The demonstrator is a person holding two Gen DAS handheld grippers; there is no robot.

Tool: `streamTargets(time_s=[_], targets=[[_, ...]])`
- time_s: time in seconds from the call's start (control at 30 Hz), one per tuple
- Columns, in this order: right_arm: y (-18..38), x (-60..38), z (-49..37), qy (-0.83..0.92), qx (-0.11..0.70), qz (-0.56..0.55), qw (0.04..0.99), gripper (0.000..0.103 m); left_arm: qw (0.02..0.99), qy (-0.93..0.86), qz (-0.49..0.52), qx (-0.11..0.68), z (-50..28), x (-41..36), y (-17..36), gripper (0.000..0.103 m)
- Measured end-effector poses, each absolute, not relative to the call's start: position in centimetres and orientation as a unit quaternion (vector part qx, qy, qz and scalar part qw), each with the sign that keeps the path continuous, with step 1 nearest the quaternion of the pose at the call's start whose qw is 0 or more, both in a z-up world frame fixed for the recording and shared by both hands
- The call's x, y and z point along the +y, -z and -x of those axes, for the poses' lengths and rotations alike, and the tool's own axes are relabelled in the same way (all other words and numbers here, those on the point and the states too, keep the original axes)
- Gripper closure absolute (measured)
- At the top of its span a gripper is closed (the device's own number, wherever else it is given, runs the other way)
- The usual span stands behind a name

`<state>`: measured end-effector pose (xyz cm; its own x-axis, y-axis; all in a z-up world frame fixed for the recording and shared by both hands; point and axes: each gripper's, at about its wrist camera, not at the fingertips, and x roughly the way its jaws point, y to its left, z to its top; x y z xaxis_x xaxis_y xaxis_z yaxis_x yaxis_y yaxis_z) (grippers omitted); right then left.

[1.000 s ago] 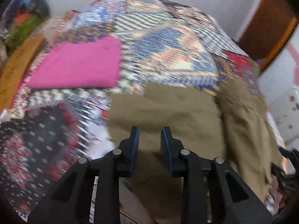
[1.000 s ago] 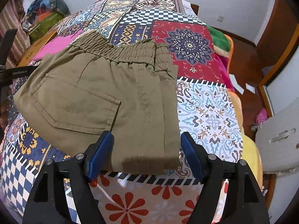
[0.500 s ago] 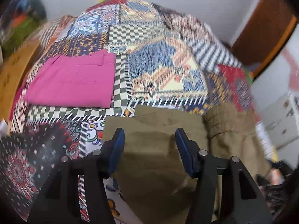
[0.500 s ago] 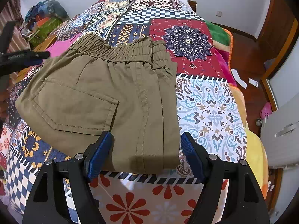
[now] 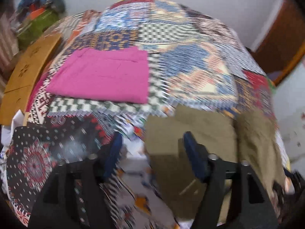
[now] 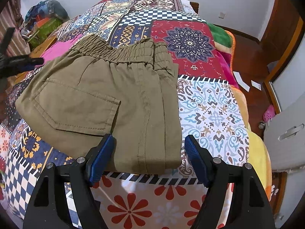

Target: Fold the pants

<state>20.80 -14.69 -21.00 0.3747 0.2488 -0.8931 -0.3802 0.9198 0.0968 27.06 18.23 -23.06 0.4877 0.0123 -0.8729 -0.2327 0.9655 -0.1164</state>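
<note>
Olive pants (image 6: 95, 95) lie folded on the patchwork bed cover (image 6: 209, 105), elastic waistband at the far end and a back pocket facing up. My right gripper (image 6: 148, 145) hovers open over their near folded edge, its blue pads apart and pressing on nothing. My left gripper (image 5: 152, 147) is blurred and its jaws are opening. It stands above the pants' (image 5: 200, 133) left edge with nothing held. From the right wrist view, its dark fingertips (image 6: 38, 61) show beyond the pants' left side.
Folded pink pants (image 5: 103, 76) lie on the cover beyond the olive ones. A wooden board (image 5: 24, 72) and a pile of bags (image 5: 38, 24) stand past the bed's left edge. To the right are the floor with paper scraps (image 6: 242, 80) and a grey cabinet (image 6: 286, 137).
The left gripper's jaws went from narrow to wide and it lifted away from the pants' left edge. The right gripper and the pants stayed put.
</note>
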Motion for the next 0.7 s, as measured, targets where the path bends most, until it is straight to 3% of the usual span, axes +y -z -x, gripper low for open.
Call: streamTargets(time_s=[0.03, 0.2, 0.3, 0.43, 0.53, 0.7], targets=[[21.0, -14.7, -20.8, -0.190, 0.526, 0.063, 0.827, 0.030, 0.857, -0.055, 0.108, 0.500, -26.5, 17.4, 23.1, 0.022], [20.8, -14.5, -20.4, -0.183, 0.524, 0.068, 0.829, 0.030, 0.842, -0.044, 0.054, 0.535, -25.2, 13.7, 25.6, 0.018], [20.5, -14.6, -19.8, -0.184, 0.523, 0.075, 0.829, 0.030, 0.842, -0.059, 0.072, 0.531, -24.4, 15.0, 26.7, 0.006], [20.4, -15.2, -19.2, -0.187, 0.522, 0.080, 0.828, 0.030, 0.840, -0.128, 0.047, 0.525, -23.0, 17.8, 25.8, 0.007], [20.5, -15.5, -19.2, -0.188, 0.526, 0.071, 0.827, 0.030, 0.830, -0.164, 0.020, 0.532, -21.9, 19.6, 25.5, 0.014], [19.8, -15.4, -18.9, -0.181, 0.519, 0.081, 0.831, 0.030, 0.844, -0.132, 0.063, 0.515, -19.3, 19.5, 22.9, 0.014]])
